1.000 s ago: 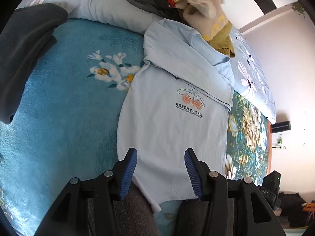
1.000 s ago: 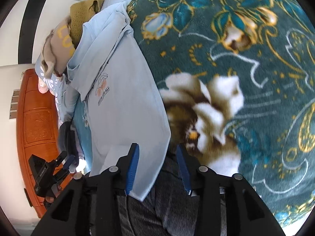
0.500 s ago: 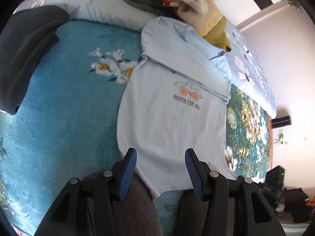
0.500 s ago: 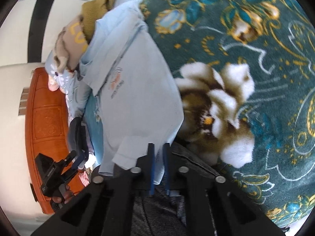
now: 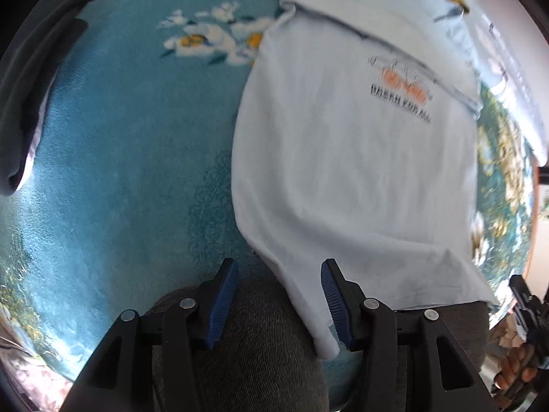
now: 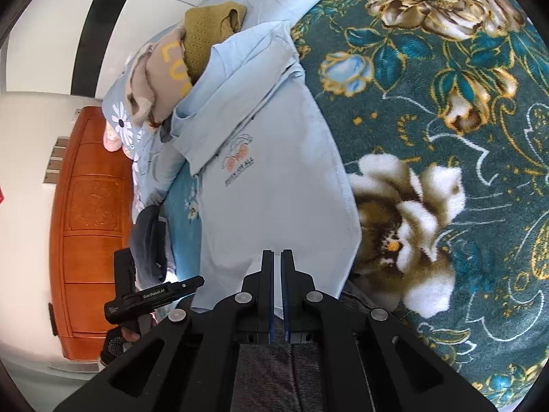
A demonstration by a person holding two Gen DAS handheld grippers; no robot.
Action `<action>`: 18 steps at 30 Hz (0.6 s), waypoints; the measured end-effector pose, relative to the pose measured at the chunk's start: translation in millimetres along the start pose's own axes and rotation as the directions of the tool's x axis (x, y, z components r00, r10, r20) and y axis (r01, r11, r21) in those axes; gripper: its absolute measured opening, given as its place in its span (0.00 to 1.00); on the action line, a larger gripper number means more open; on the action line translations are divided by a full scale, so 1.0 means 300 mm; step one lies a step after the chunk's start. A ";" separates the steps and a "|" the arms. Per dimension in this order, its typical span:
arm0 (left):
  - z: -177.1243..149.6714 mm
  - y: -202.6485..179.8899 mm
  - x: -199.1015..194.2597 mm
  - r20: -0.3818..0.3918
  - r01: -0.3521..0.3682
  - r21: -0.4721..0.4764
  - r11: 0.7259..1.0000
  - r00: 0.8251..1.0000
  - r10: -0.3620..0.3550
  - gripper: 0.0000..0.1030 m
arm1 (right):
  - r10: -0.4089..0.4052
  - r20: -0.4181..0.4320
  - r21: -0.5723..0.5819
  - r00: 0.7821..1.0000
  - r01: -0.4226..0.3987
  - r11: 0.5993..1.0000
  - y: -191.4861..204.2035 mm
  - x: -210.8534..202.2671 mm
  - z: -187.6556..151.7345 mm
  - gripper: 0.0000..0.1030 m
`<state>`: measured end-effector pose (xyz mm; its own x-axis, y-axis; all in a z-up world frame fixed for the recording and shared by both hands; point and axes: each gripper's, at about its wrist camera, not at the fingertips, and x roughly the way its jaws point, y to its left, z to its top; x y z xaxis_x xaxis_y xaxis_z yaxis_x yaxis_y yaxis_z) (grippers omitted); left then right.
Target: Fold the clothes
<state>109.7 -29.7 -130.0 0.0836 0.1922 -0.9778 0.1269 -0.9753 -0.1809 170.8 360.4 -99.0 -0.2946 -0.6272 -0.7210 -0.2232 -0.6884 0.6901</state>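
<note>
Two grippers work the pale blue printed T-shirt [image 5: 343, 158] spread on the floral blanket bed [image 5: 130, 144]. Right gripper [image 6: 277, 292] fingers pinch its hem corner; left gripper [image 5: 278, 305] fingers gape around the other corner, which likely needs clamping next.

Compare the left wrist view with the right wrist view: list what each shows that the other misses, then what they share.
Only the left wrist view shows the left tongs open around the shirt's lower corner, and the white-and-yellow flowers on the blue blanket.

Only the right wrist view shows the right tongs shut on the hem, the wooden headboard and the beige garment with yellow letters.

Both show the light blue T-shirt with its orange logo, the mustard knit garment and the dark teal floral blanket.
</note>
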 end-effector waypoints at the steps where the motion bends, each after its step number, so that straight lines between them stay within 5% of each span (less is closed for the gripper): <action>1: 0.001 -0.004 0.006 -0.005 -0.007 0.002 1.000 1.000 0.007 0.50 | 0.003 0.001 0.010 1.000 -0.003 1.000 -0.009 0.000 0.000 0.04; 5: 0.002 -0.011 0.019 -0.017 0.015 -0.006 1.000 1.000 -0.015 0.37 | -0.006 -0.002 0.064 1.000 0.006 0.998 -0.070 -0.007 0.003 0.07; 9: 0.003 -0.005 0.036 -0.025 0.001 -0.020 1.000 1.000 -0.002 0.23 | 0.020 -0.038 0.145 0.999 -0.015 0.989 -0.135 0.011 -0.003 0.37; 15: -0.017 0.002 0.037 -0.005 0.004 -0.023 1.000 1.000 -0.005 0.04 | 0.027 -0.086 0.235 0.996 -0.006 0.972 -0.208 0.062 -0.017 0.38; 18: -0.025 0.012 0.011 0.031 0.045 -0.033 0.998 0.999 -0.044 0.03 | 0.060 -0.092 0.273 0.994 -0.032 0.961 -0.231 0.083 -0.021 0.38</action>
<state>117.8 -31.6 -133.2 0.0477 0.2311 -0.9718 0.1630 -0.9616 -0.2207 184.8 390.3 -165.1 -0.2203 -0.6981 -0.6813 -0.4591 -0.5421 0.7038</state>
